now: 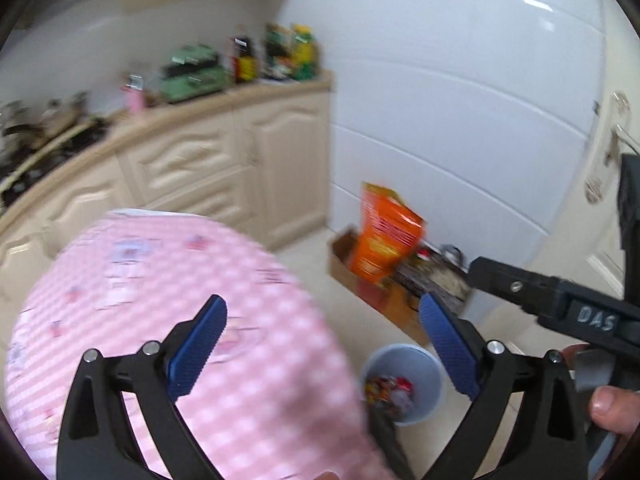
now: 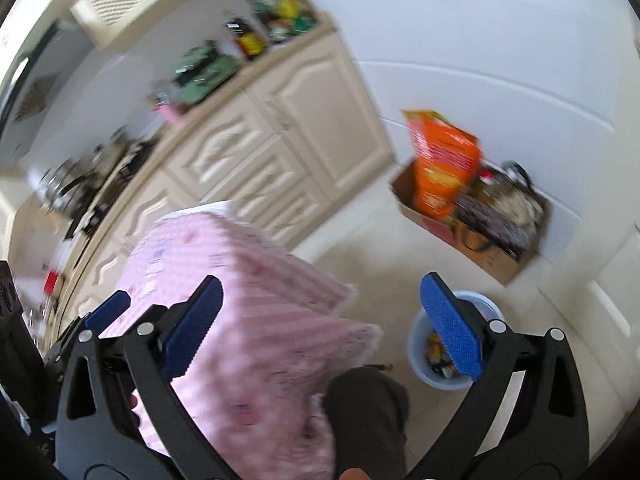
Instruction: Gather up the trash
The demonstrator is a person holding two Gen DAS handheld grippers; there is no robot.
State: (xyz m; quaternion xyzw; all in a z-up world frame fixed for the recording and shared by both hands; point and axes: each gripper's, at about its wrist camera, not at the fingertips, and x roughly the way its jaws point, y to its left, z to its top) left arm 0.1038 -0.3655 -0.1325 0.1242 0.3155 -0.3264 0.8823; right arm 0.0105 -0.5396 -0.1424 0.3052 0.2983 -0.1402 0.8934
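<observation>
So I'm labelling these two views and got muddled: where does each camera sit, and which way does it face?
Left wrist: on the left gripper, aimed down past the pink-checked table at the blue bin; the right gripper and a thumb show.
Right wrist: on the right gripper, tilted, facing likewise; a dark trouser leg shows.
Shared: table, bin, orange bag, cardboard box, cabinets.

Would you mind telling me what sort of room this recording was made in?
Most likely a home kitchen: cream cabinets run under a countertop crowded with bottles and packets, and a table with a pink checked cloth stands beside a small blue bin holding wrappers.
</observation>
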